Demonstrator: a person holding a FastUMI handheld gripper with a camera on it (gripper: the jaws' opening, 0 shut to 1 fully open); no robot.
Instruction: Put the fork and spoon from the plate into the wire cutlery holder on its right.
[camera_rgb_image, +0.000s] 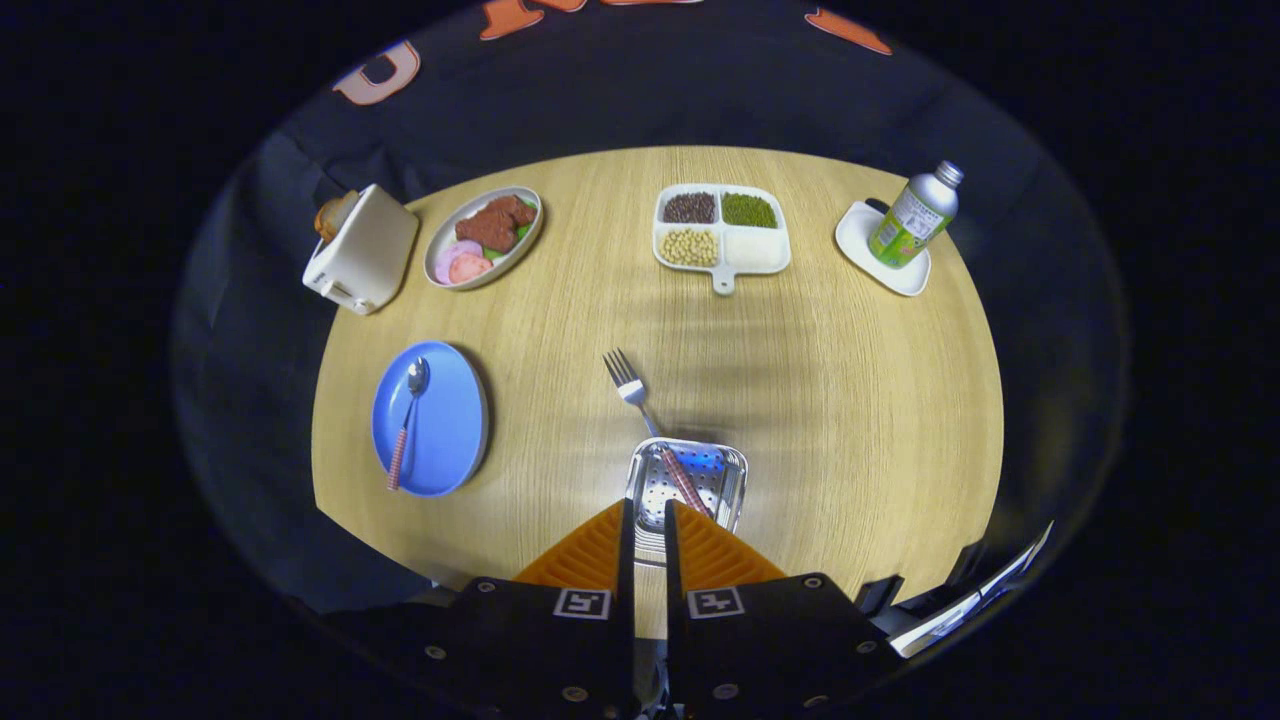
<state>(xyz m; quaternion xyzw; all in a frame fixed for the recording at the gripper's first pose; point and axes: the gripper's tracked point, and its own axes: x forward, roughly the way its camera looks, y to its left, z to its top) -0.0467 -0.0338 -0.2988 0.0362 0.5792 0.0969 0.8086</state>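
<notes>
Gripper view: gripper (648, 515) jaws nearly pressed together, a thin gap between them, holding nothing, right above the holder (687, 487). Fork (655, 425) already sits in the holder, handle down, tines leaning out over the table (800, 400). Spoon (407, 420) remains on the plate (450, 420), well left of the fingers. About half done; spoon left. Holder's near edge is hidden behind the fingertips. Far-side dishes and bottle untouched, irrelevant.

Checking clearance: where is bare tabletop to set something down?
Widest bare wood lies between the fork, the divided tray and the bottle's dish. Also between the blue plate and holder. Crowded near the toaster. Gripper jaws nearly closed, empty.
</notes>
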